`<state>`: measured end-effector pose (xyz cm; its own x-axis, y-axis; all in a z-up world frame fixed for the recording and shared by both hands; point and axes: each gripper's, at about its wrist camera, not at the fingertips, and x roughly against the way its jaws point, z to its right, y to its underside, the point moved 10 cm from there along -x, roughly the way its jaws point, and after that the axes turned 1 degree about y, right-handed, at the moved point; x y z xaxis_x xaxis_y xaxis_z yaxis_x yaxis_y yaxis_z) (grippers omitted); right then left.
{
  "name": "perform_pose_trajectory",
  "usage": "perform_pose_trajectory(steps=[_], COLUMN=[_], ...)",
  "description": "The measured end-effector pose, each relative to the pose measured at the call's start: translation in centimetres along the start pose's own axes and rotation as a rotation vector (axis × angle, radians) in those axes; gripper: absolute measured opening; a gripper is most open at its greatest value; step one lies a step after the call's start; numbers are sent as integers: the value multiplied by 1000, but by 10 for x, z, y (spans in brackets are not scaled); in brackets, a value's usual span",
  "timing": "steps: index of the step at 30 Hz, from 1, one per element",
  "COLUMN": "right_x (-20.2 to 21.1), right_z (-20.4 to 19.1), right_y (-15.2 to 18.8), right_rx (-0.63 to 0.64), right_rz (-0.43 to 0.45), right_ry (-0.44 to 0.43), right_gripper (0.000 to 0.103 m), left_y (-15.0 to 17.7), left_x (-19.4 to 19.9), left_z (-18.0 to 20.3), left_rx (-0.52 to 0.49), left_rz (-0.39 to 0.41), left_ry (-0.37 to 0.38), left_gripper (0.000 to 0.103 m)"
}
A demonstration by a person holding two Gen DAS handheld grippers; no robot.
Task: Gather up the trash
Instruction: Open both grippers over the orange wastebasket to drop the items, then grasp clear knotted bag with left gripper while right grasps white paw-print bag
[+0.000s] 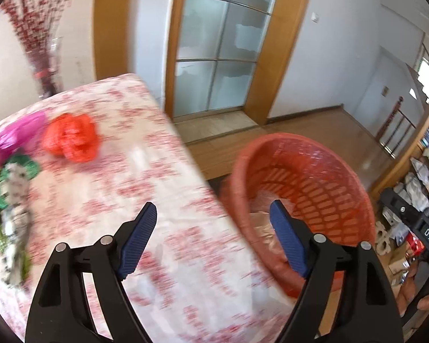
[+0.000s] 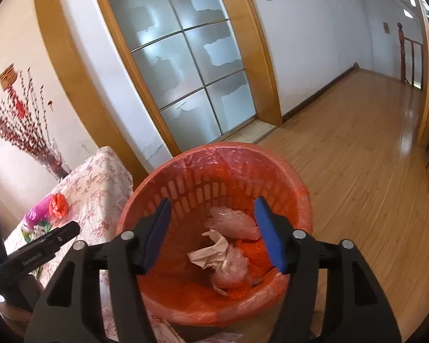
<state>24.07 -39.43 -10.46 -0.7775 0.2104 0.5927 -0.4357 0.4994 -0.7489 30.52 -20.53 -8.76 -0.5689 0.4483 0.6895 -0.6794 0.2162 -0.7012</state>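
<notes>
While over basket (image 2: 214, 171), right hand-held gripper (image 2: 211, 234) wide, empty.

Left wrist view looks down across the bench (image 1: 157, 171); right wrist view looks closely into the basket (image 2: 214, 160); both share these.

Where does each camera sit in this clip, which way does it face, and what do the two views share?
Left wrist: on the left tongs, angled down over the floral-clothed table edge with crumpled trash bags; only its own open blue-padded fingers show.
Right wrist: on the right tongs, looking down into the red basket at the wrappers inside; its own open fingers show, with the left tongs at lower left.
Shared: the basket, table, red bag, glass door.
</notes>
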Motion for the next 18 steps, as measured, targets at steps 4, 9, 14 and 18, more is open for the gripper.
perform_pose_trajectory(steps=[4, 9, 14, 18], right_x=[2, 4, 4, 2], right_z=[-23, -64, -117, -170], right_y=[4, 15, 30, 46], right_rx=[52, 129, 196, 263], right_rz=[-9, -28, -50, -81], right_ry=[-21, -61, -119, -185], right_gripper=[61, 62, 62, 62], left_y=[6, 14, 24, 34], left_x=[21, 49, 78, 102], left_z=[-34, -77, -120, -158], left_rx=[31, 63, 104, 128], left_rz=[18, 51, 85, 116], left_ry=[-52, -123, -198, -266], left_gripper=[81, 81, 85, 89])
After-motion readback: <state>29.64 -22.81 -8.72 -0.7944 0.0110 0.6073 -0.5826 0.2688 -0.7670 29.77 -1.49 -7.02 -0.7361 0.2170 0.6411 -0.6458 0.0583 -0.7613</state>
